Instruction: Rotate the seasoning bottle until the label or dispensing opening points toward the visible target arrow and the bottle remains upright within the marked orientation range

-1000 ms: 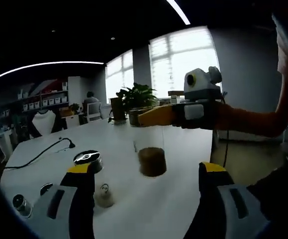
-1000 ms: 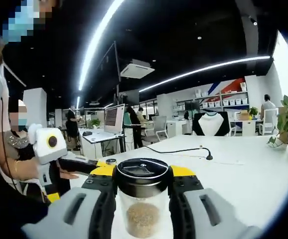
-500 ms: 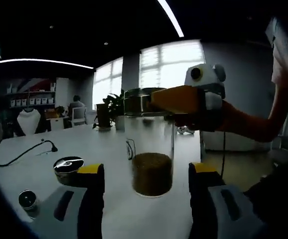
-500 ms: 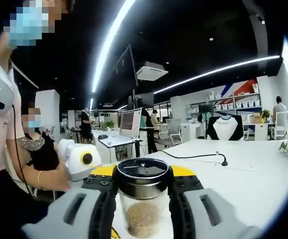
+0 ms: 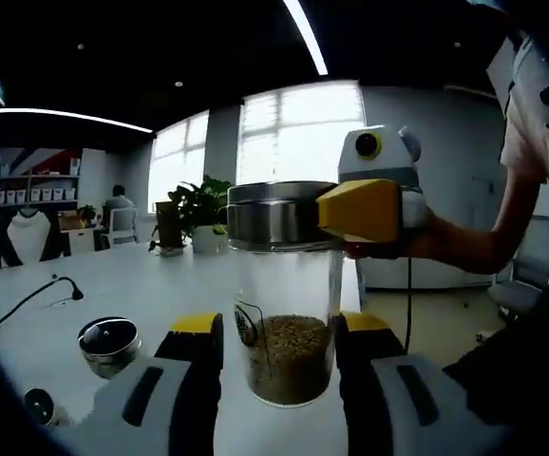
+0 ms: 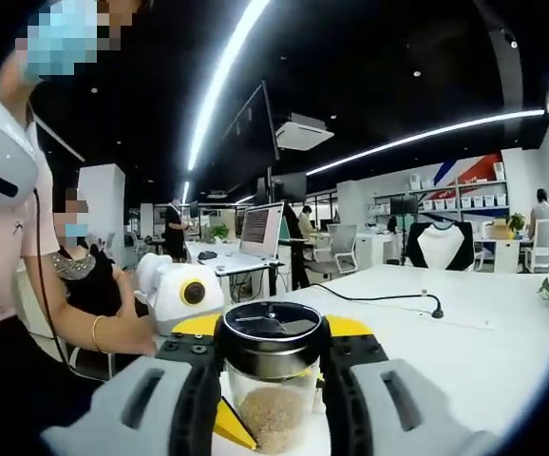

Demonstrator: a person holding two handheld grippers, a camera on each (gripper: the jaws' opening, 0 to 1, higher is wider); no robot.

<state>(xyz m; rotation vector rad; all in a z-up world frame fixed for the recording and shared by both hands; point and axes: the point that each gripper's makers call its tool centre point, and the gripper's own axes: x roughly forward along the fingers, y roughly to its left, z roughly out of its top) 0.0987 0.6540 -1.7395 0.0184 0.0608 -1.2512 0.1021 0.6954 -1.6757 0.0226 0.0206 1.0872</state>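
The seasoning bottle (image 5: 289,356) is clear glass with a metal lid (image 5: 282,214) and brown grains in its bottom. It hangs upright above the white table (image 5: 94,294). My right gripper (image 6: 273,334) is shut on the bottle's neck just under the black-topped lid (image 6: 273,321); in the left gripper view it comes in from the right as a yellow jaw (image 5: 365,209) beside the lid. My left gripper (image 5: 279,328) has its yellow-tipped jaws against the two sides of the lower glass body. One yellow tip (image 6: 232,426) of it sits by the bottle's base (image 6: 273,418).
A low round jar with a metal lid (image 5: 110,340) and a small round object (image 5: 37,404) lie on the table at the left. A black cable (image 5: 37,296) crosses the table. A potted plant (image 5: 194,204) stands far back. A person's arm (image 5: 464,247) reaches in at right.
The left gripper's jaws have narrowed from wide apart to tight around the bottle's lower body, and the bottle has come closer. The right gripper has kept its hold under the lid.
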